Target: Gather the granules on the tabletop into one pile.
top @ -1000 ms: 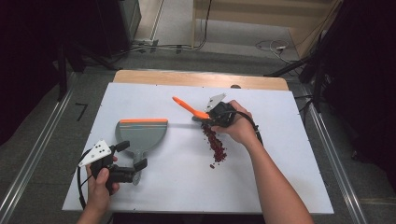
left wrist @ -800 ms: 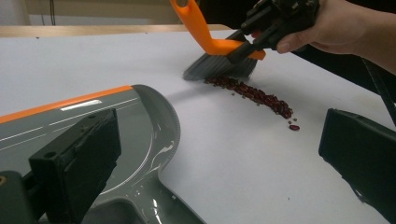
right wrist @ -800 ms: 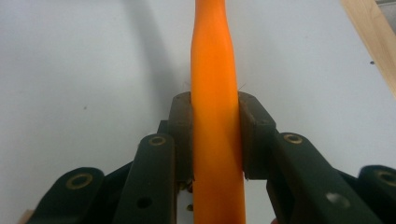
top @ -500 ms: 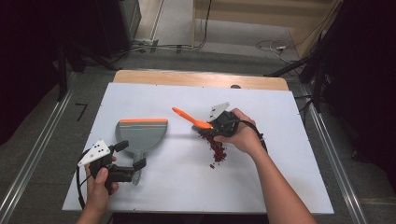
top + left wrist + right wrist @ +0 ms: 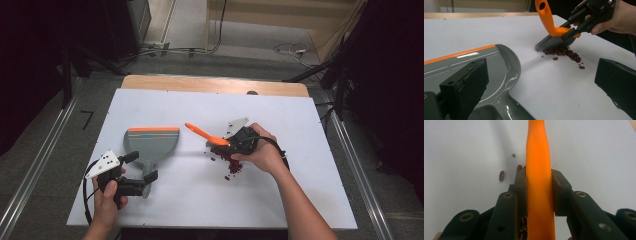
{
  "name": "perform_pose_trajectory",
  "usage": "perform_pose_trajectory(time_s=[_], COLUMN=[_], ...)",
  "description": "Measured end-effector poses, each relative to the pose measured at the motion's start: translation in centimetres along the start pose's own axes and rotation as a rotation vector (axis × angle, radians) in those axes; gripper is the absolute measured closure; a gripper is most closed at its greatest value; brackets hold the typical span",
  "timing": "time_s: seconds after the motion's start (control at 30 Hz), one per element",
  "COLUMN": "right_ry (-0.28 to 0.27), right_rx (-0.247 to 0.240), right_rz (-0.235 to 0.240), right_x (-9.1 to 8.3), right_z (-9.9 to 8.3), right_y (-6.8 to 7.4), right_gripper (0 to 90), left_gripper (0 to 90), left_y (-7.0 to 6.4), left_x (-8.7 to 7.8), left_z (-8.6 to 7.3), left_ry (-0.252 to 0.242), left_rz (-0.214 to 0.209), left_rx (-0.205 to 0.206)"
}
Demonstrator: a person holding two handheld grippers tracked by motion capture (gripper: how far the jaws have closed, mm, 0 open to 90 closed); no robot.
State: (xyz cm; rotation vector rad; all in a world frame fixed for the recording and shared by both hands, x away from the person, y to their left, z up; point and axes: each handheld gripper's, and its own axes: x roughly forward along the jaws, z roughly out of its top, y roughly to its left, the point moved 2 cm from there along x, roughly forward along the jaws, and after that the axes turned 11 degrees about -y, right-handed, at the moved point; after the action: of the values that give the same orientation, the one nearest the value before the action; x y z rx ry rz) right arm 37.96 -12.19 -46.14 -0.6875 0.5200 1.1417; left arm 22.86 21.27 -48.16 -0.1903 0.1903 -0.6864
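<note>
From the high view, my right gripper (image 5: pixel 231 143) sits just right of the middle of the frame, clamped on the orange brush (image 5: pixel 206 134). The beans (image 5: pixel 228 159) lie in a dark little heap right under it, on the white table (image 5: pixel 300 130). The grey dustpan (image 5: pixel 151 144) is left of the middle, well apart from the beans. My left gripper (image 5: pixel 142 172) is at the lower left with its jaws wide apart around the dustpan handle — not squeezing it. If I sweep now, the pan could slide away when the beans hit it.

In the left gripper view, the brush (image 5: pixel 554 37) is at the upper right, its bristles touching the beans (image 5: pixel 564 53). The dustpan (image 5: pixel 496 70) fills the lower left. A hard push could send beans rolling off past the pan's lip.

In the right gripper view, the brush (image 5: pixel 539 182) handle runs up the middle, pinched tight between my jaws. A few beans (image 5: pixel 501 175) sit at the left — a crooked stroke could leave them behind.
</note>
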Motion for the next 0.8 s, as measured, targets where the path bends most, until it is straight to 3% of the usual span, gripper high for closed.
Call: perform_pose_trajectory(time_s=[0.3, 0.47, 0.67, 0.73, 0.8], right_ry=[-0.012, -0.054, -0.092, -0.098, -0.104], right_rx=[0.009, 0.073, 0.027, 0.059, 0.159], right_rz=[0.011, -0.011, -0.032, -0.035, 0.004], right_x=[-0.8, -1.9, -3.1, -3.4, -3.5], right_z=[-0.4, 0.1, 1.8, 2.4, 3.1], right_y=[0.6, 0.3, 0.3, 0.7, 1.2], right_gripper=[69.1, 69.1, 69.1, 69.1, 69.0], left_gripper=[0.0, 0.0, 0.0, 0.0, 0.0], left_y=[-0.1, -0.1, 0.0, 0.0, 0.1], left_x=[0.1, 0.1, 0.1, 0.1, 0.1], left_z=[0.0, -0.1, -0.1, -0.1, -0.1], left_ry=[0.001, 0.005, 0.006, 0.005, 0.006], left_rz=[-0.002, 0.000, 0.001, 0.001, 0.001], left_rx=[0.000, 0.001, -0.001, -0.001, 0.000])
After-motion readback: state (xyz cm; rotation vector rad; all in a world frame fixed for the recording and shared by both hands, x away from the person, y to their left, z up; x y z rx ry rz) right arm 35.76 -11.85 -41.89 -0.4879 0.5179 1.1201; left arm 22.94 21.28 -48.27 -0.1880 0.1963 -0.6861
